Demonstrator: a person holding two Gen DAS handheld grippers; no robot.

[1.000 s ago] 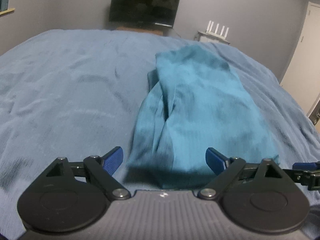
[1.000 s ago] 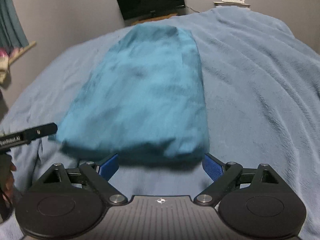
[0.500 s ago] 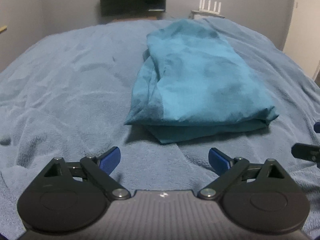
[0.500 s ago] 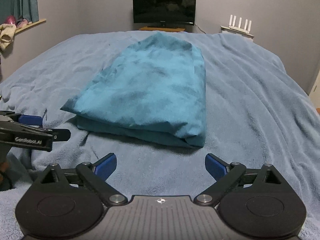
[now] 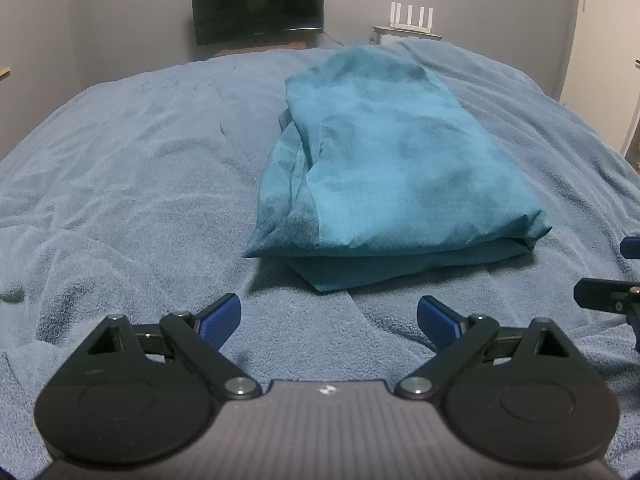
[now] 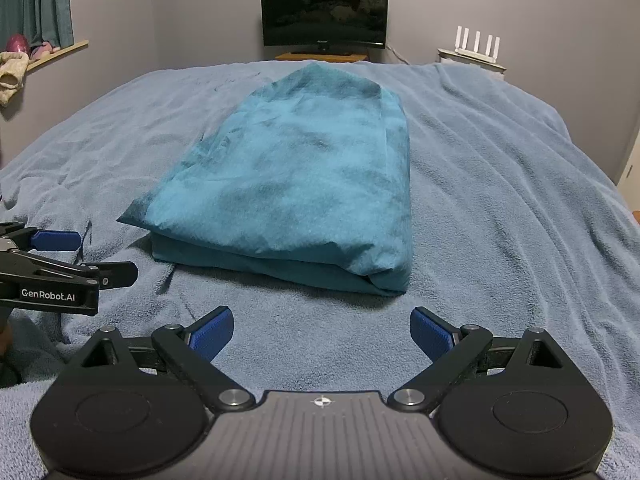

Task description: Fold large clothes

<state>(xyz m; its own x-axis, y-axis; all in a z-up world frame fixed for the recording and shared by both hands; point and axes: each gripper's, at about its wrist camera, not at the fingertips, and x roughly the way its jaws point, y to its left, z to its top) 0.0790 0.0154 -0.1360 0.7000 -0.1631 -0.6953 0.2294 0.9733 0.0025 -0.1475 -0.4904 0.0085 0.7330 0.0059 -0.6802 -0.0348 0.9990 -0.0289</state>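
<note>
Nearest, the left gripper (image 5: 329, 318) has its jaws spread wide with nothing between them, only bare blue blanket (image 5: 120, 184) under the gap; they have just been opening a little further. The right gripper (image 6: 321, 330) also stands wide apart and empty, over the same blanket. Both sit short of the garment, with a strip of open blanket between their blue pads and its near edge. In the right wrist view the left gripper shows at the left border, level with that near edge and just beside its left corner, not touching it. One folded teal garment (image 6: 304, 176) lies in the middle of the bed, a long stack running away from the grippers; the top layer overhangs a darker layer below along the near edge, and the right side is a clean fold. Wide free blanket lies on either side of it, more on the left as the left wrist view shows. Beyond the bed's far edge stand one dark television (image 6: 324, 12) against the grey wall and one white router (image 6: 478, 46) with five antennas to its right. No containers are seen. A curtain (image 6: 36, 4) hangs at far left above a shelf with small items too unclear to count.
</note>
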